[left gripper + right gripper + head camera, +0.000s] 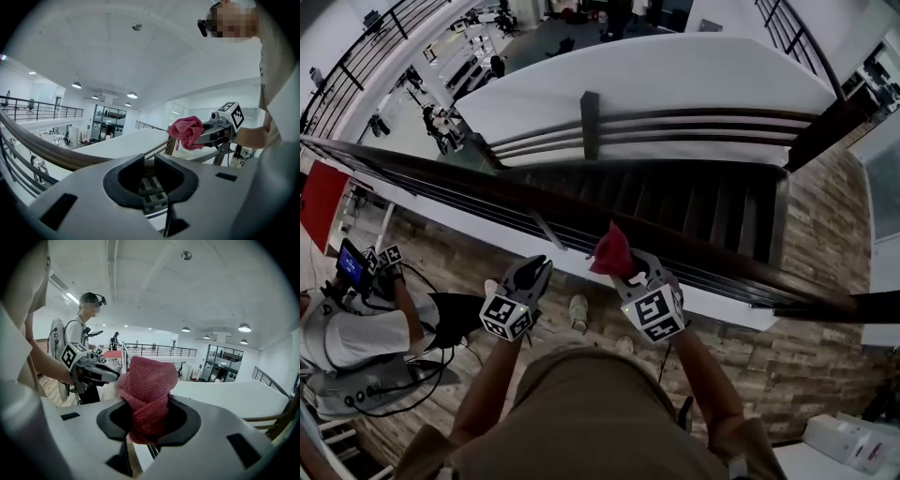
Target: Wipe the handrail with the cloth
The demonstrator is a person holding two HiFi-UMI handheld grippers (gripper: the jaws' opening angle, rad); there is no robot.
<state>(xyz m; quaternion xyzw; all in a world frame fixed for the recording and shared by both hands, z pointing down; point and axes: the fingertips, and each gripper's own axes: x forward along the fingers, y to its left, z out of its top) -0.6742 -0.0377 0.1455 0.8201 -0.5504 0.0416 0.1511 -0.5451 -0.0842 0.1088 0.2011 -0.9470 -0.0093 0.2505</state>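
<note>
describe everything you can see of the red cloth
The red cloth is a pinkish-red, coarsely woven rag, soft and bunched into a crumpled wad. The right hand-held gripper is shut on its lower part, so the pads pinch a twisted waist while a rounded bundle stands up past the jaws. Nothing else holds it. In the head view it sits over the dark wooden handrail; whether it actually touches the rail cannot be told.

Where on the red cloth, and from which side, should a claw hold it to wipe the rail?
Grip the cloth by its twisted narrow end, from behind, as the right claw does: the jaws pinch the twist, so the fat wad sticks out ahead, free to meet the handrail.
</note>
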